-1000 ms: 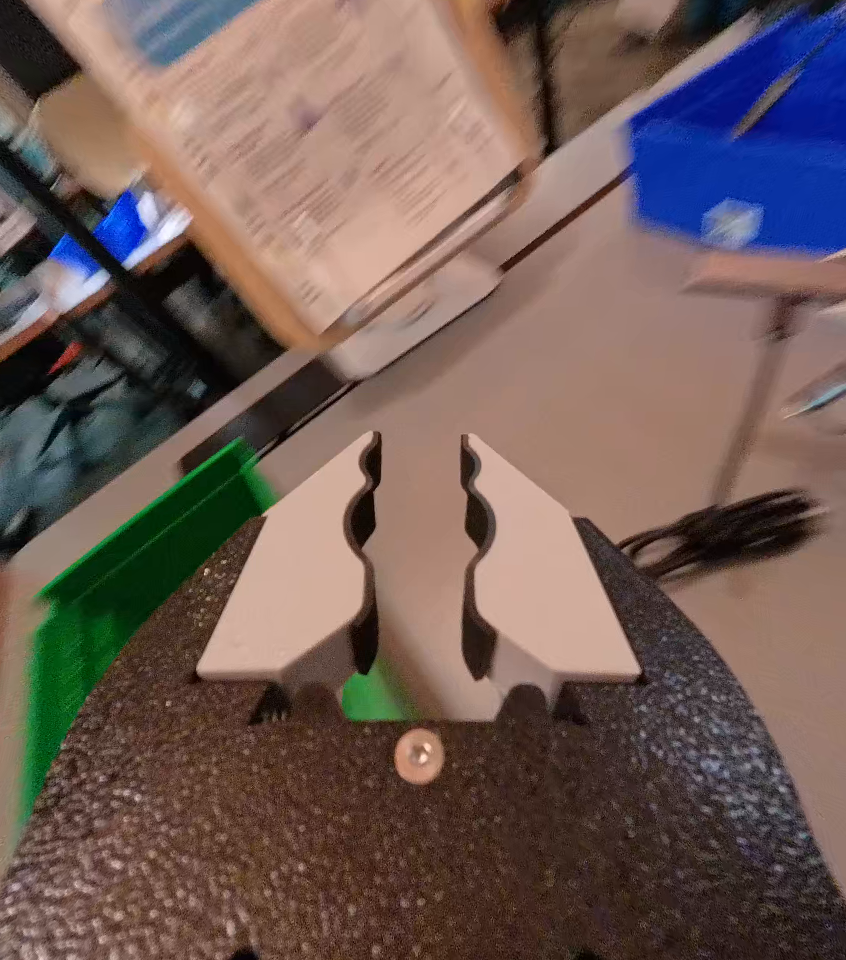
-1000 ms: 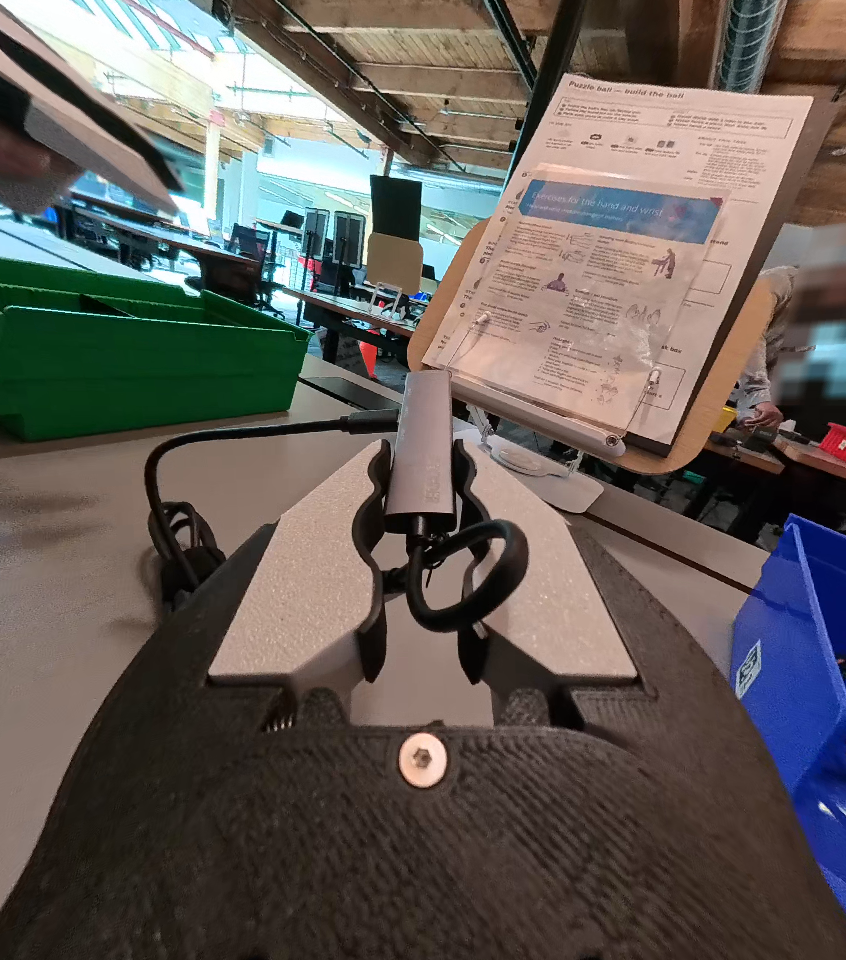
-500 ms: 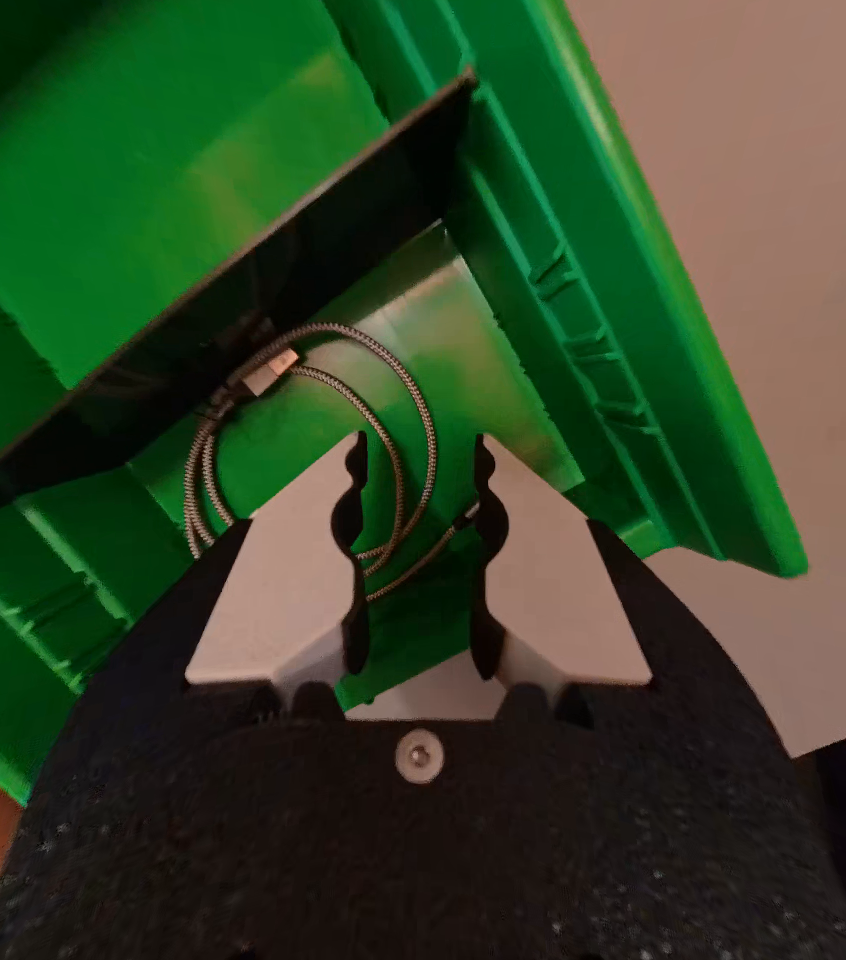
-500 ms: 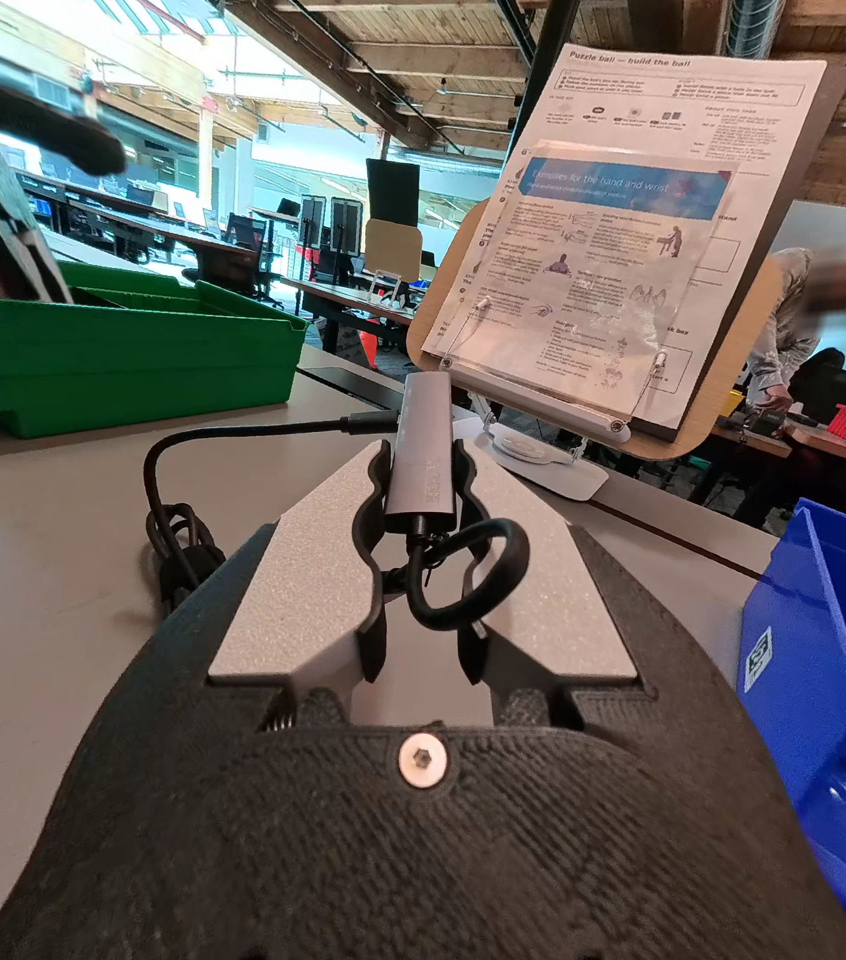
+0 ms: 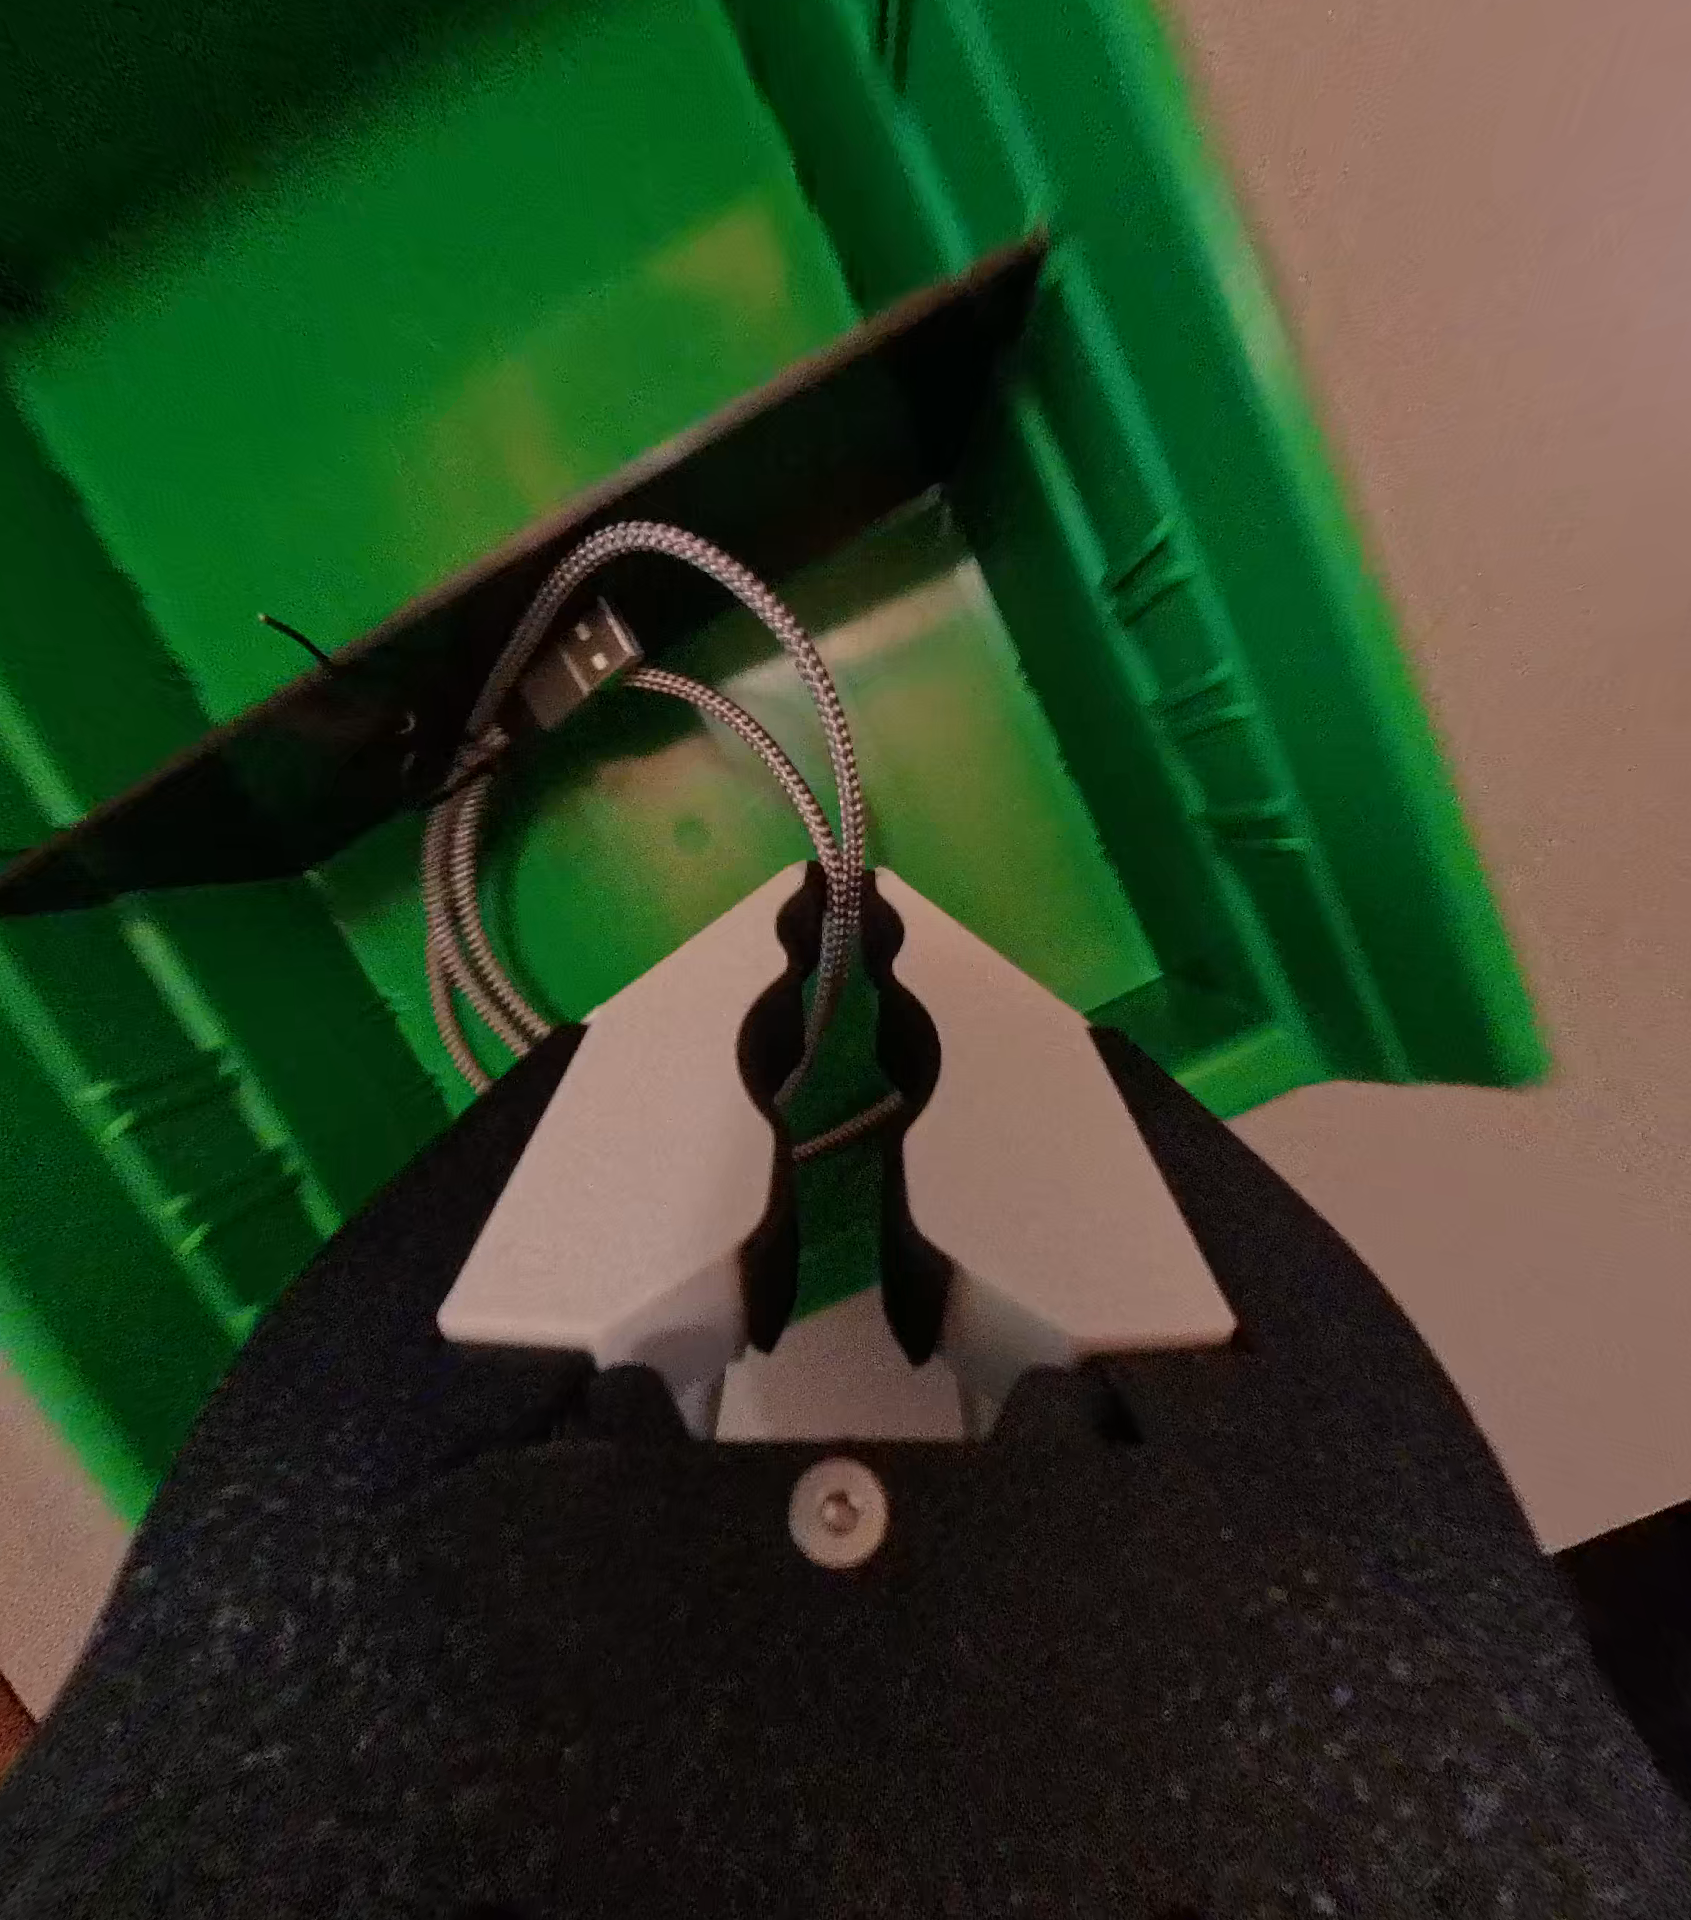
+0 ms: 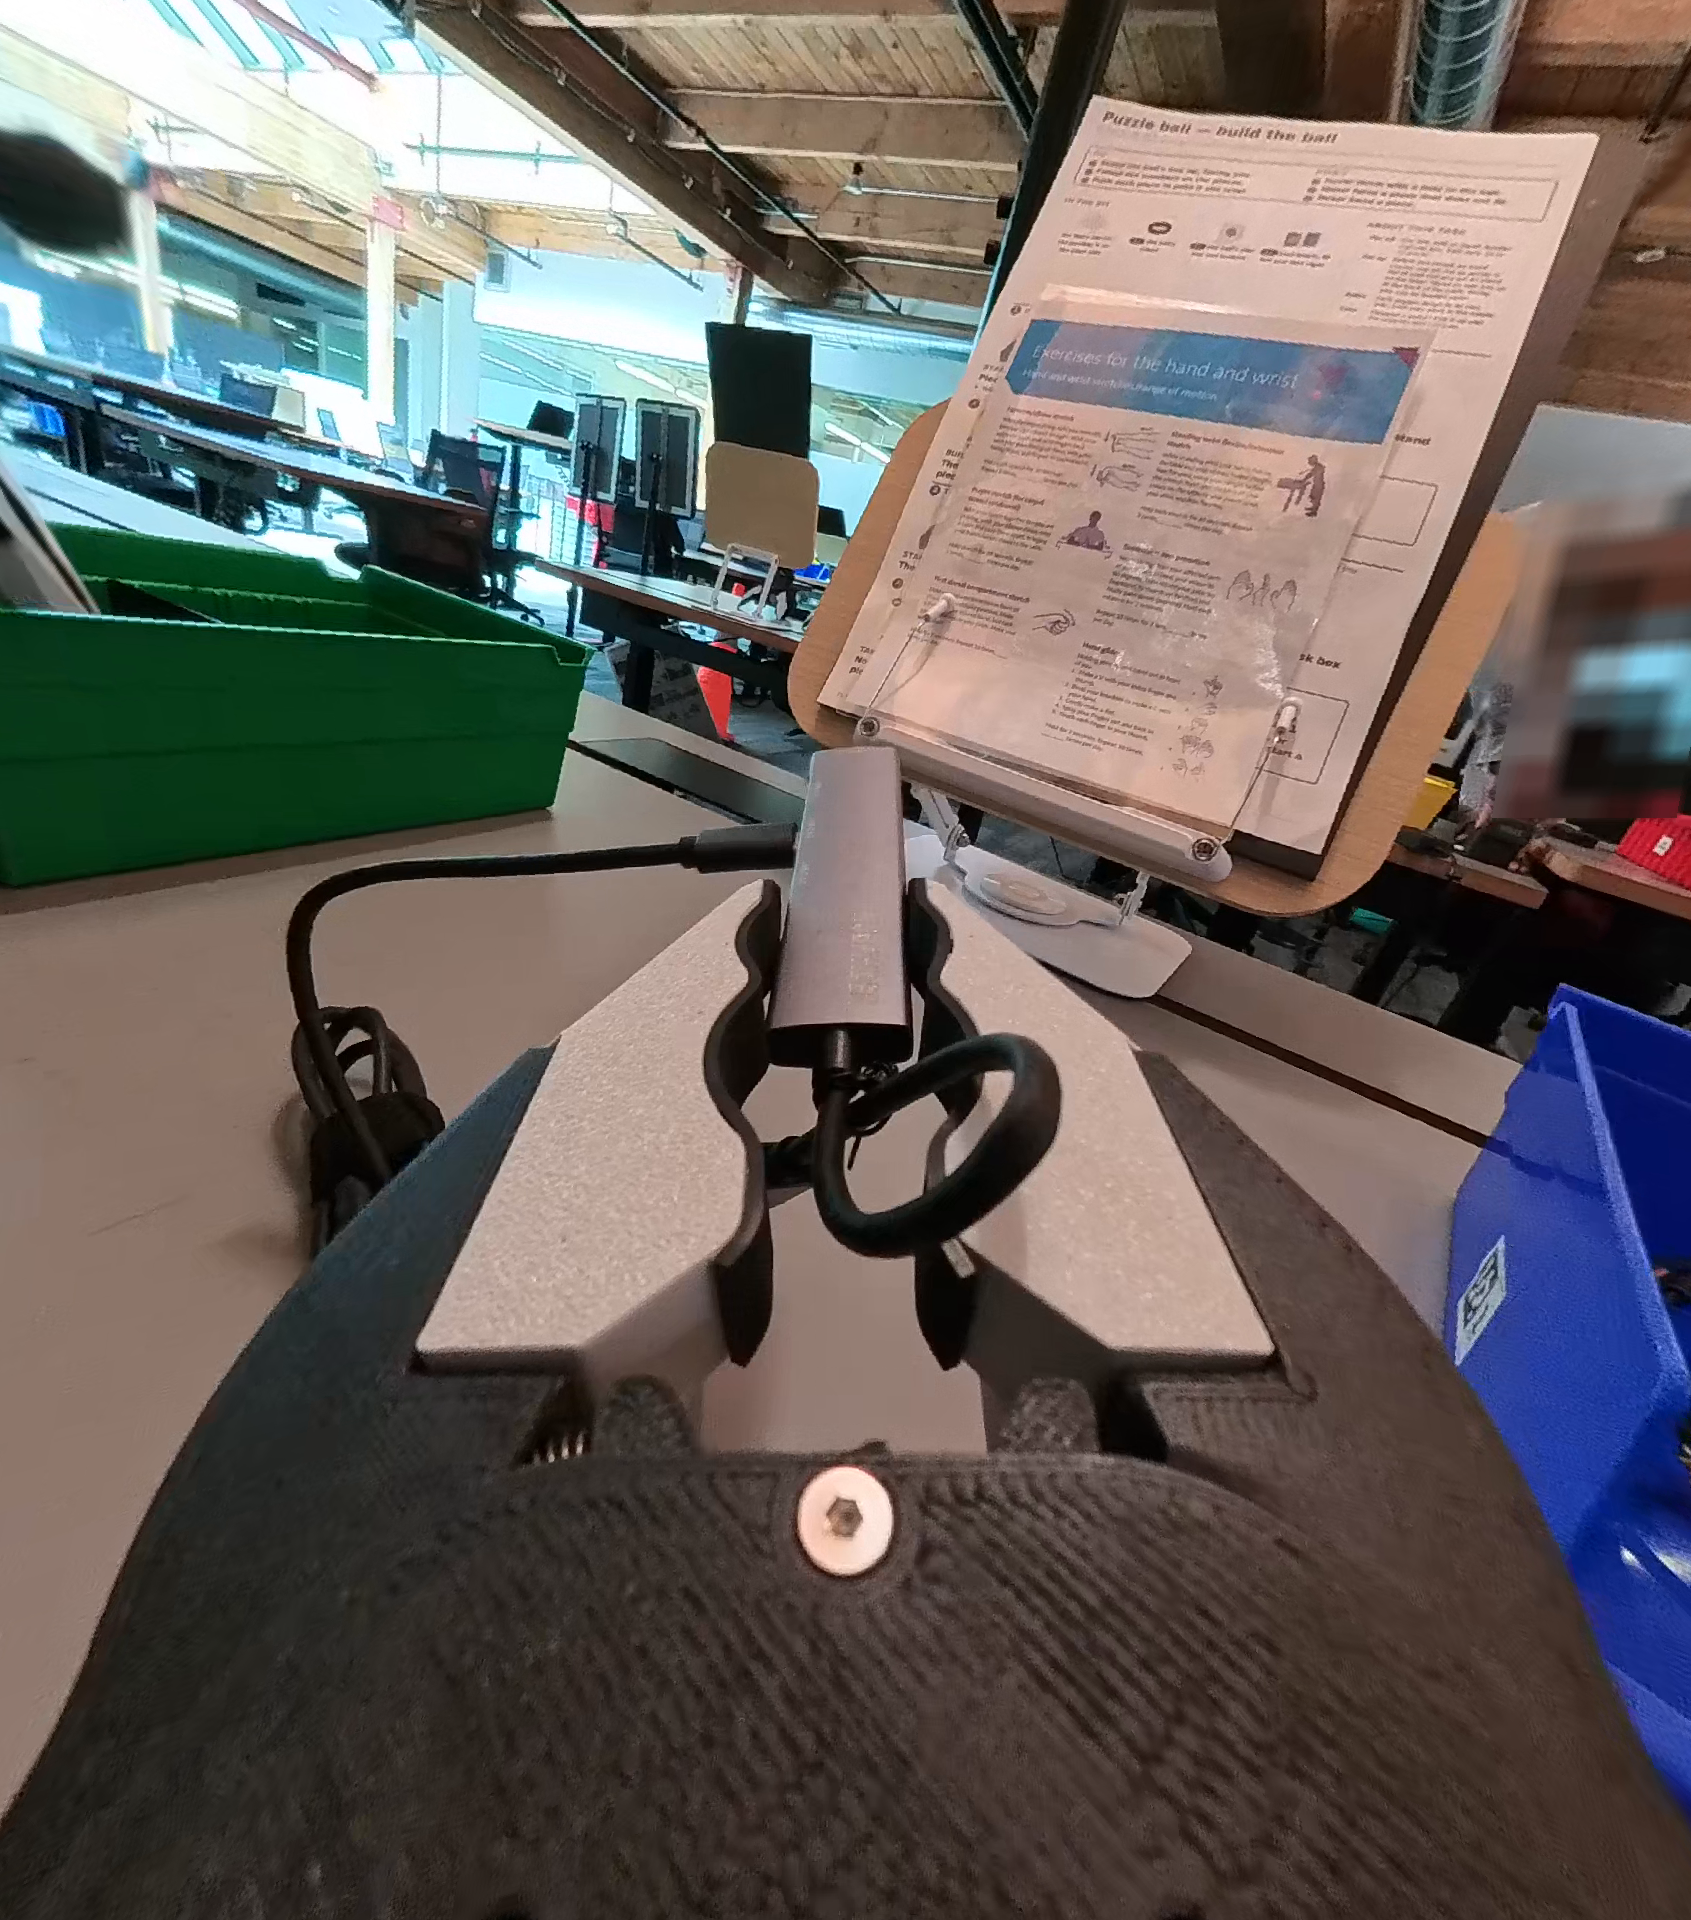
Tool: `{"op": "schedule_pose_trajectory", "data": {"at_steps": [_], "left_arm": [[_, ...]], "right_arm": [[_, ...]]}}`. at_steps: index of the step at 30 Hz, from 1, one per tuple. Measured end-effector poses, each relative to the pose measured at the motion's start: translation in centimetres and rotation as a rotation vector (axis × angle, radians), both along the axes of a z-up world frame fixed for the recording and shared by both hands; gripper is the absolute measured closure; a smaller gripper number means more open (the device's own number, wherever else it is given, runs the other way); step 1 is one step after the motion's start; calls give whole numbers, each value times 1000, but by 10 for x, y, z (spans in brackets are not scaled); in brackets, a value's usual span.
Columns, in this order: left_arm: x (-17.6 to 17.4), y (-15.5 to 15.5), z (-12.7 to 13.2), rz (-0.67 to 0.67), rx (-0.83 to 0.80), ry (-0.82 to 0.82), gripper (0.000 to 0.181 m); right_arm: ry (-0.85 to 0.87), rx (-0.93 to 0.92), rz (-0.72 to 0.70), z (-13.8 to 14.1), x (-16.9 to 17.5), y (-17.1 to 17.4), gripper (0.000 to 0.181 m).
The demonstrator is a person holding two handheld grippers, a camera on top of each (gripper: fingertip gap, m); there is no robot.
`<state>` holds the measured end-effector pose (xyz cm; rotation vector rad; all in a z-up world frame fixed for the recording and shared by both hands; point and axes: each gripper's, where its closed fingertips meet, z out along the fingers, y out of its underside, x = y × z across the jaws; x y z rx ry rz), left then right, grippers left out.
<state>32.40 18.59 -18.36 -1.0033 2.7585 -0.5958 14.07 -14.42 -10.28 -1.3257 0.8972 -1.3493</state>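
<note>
- Braided grey cable [image 5: 825, 727], woven in texture, loops up out of the left claw [image 5: 836, 883] at frame centre; the claw's pale, scalloped fingers [image 5: 633, 1132] are closed to a narrow gap that pinches the cable near their tips.
- Its flat metal plug [image 5: 579, 665] points toward the upper right of the frame, and the coil's remaining loops hang at left of the claw.
- Behind the cable, a glossy green plastic bin [image 5: 1184, 665] with ribbed walls fills the upper left, split by a thin dark divider [image 5: 550, 665] running diagonally; pale desk [image 5: 1547, 520] shows at right.
- In the right wrist view, the right claw [image 6: 841, 904] is clamped on a slim grey metal hub [image 6: 846, 883], a long bar whose long axis points away, up the frame.
- A smooth black cord [image 6: 498, 862] leaves the hub's far end leftward and bundles on the desk at centre left; a short black loop [image 6: 934, 1143] curls at its near end.
- A document stand [image 6: 1163, 520] bearing printed sheets is at upper right, and a blue bin [image 6: 1589, 1247] with a small label at lower right.
</note>
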Motion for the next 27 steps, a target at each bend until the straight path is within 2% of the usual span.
{"op": "schedule_pose_trajectory", "data": {"at_steps": [1, 5, 8, 10, 15, 18, 21, 24, 27], "left_arm": [[0, -1, 20, 19, -54, -54, 177], [-16, -14, 115, -2, -257, -314, 179], [-56, -51, 176, -180, -460, -429, 179], [-88, -78, 198, -304, -593, -432, 180], [-140, -134, 210, -449, -939, -290, 180], [-162, -155, 230, -502, -1192, -237, 180], [-171, -168, 239, -506, -1292, -197, 180], [-157, -181, 219, -408, -1242, -172, 180], [-147, -192, 181, -289, -1253, -63, 180]], "right_arm": [[-5, 6, -4, 1, -1, -1, 158], [-23, 34, -20, 5, -3, -8, 158], [-38, 47, -32, 9, -5, -13, 158], [-46, 53, -43, 10, -7, -17, 158], [-74, 99, -80, 15, -14, -36, 158], [-88, 130, -102, 17, -19, -49, 159], [-92, 150, -121, 18, -23, -60, 158], [-102, 160, -145, 19, -28, -72, 158], [-116, 182, -161, 20, -33, -81, 158]]}}
